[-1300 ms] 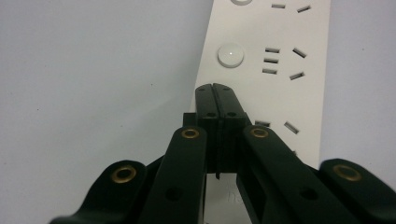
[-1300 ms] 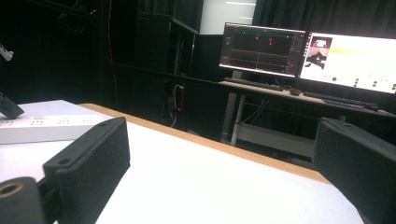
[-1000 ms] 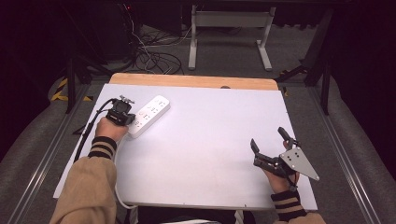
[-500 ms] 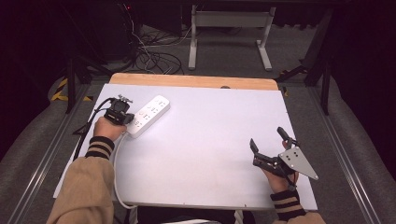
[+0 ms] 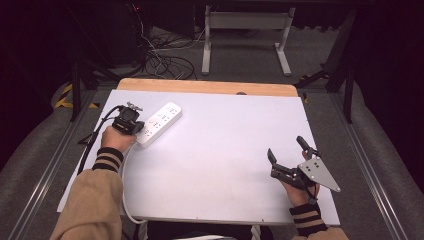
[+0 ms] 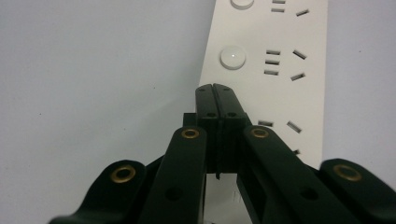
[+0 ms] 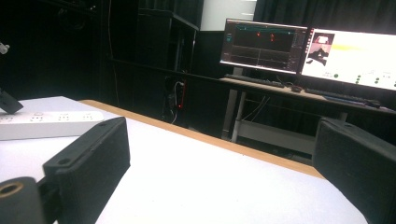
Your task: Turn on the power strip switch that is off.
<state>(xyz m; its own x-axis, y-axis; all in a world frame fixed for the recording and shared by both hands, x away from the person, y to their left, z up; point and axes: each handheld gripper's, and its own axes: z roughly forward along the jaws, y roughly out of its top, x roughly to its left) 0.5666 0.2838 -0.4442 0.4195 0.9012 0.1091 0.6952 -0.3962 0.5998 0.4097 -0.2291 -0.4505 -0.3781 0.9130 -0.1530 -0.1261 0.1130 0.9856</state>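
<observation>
a white table (image 5: 215,150) with a wooden far edge; monitors (image 7: 299,46) stand beyond it. the white power strip (image 5: 157,123) lies far left. the left gripper (image 5: 131,121), jaws pressed together, rests over its near end. the right gripper (image 5: 287,157) hovers near right, jaws wide, well apart.

The room is dark. A white table (image 5: 225,165) has a wood edge (image 5: 207,87) at its far side. Past the table, black cables (image 5: 162,62) lie on the grey floor (image 5: 250,57). Two bright screens (image 7: 348,58) stand on a desk (image 7: 299,95) beyond the table.
</observation>
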